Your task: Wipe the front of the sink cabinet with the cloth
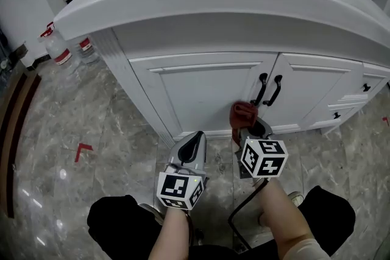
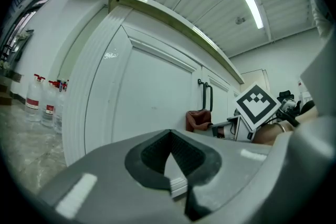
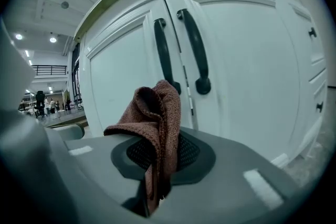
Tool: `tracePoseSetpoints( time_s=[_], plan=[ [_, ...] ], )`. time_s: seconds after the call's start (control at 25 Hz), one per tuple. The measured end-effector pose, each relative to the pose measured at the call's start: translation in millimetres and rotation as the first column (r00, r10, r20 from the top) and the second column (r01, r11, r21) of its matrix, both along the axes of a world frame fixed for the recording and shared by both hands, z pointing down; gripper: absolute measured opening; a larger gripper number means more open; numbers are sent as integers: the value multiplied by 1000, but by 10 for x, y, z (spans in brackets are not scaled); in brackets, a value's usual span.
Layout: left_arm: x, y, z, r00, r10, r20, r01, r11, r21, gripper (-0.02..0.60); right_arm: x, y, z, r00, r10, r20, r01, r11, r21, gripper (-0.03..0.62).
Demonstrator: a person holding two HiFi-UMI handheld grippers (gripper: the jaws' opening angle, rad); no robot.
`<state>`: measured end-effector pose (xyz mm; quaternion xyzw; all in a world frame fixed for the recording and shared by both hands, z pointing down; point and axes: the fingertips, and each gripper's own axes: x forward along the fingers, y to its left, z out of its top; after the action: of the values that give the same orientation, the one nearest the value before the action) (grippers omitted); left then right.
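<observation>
Both grippers sit low in front of me. My left gripper [image 2: 169, 164] has its jaws pressed together, empty. My right gripper [image 3: 156, 161] pinches the reddish-brown cloth [image 3: 158, 113], bunched near the white sink cabinet [image 1: 204, 91], below its black door handles [image 1: 269, 89].

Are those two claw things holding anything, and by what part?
The right gripper is shut on the brown cloth, pinching its lower folds; the rest bunches up above the jaws. The left gripper is shut and holds nothing.
</observation>
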<state>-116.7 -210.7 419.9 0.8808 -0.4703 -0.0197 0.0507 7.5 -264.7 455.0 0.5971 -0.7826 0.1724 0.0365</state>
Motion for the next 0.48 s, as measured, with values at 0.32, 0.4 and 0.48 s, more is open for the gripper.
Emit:
tracePoseSetpoints(
  time_s=[0.32, 0.4, 0.48],
  plan=[
    [328, 97, 108, 999, 53, -4, -53, 998, -20, 1, 309, 86, 83, 998, 60, 0, -60, 998, -26, 80],
    [259, 88, 158, 999, 42, 2, -42, 999, -27, 1, 226, 96, 142, 999, 47, 9, -47, 998, -34, 80],
    [112, 59, 205, 1000, 18, 6, -18, 999, -33, 1, 65, 99, 224, 1000, 23, 20, -22, 999, -47, 80]
  ],
)
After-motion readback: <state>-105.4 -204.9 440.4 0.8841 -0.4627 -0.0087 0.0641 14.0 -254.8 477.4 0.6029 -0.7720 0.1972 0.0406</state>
